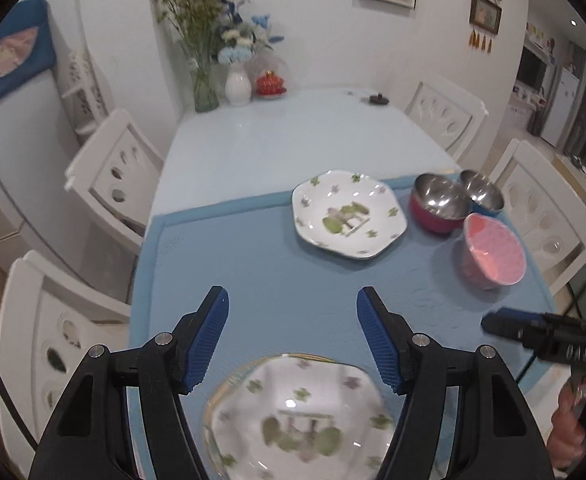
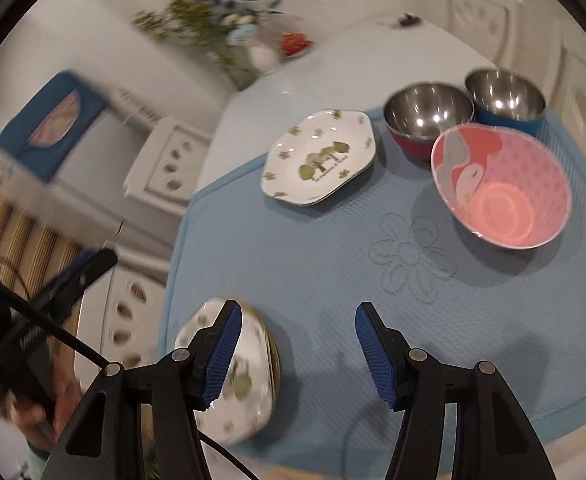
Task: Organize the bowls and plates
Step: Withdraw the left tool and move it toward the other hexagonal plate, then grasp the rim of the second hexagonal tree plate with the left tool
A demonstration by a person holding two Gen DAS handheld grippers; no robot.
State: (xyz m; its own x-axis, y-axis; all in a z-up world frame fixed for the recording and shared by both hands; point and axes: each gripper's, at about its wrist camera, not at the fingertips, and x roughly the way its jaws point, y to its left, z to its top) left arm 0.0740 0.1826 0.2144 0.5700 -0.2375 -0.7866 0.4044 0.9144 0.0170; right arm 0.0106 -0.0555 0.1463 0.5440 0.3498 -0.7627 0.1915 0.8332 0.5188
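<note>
Both tongs open and empty, left gripper (image 1: 292, 340) over the near plate (image 1: 299, 416), right gripper (image 2: 295, 350) beside it.

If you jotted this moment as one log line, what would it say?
left gripper: open, above near plate | right gripper: open, empty | far plate, three bowls: untouched on mat

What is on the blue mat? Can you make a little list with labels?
mat: blue mat, flower stitched in
near plate: clover plate, just ahead of left gripper
far plate: matching plate
steel bowls: red-sided, blue-sided, touching
pink bowl: flamingo bowl, upright
right gripper: open, holds nothing
left gripper: open, holds nothing
</note>
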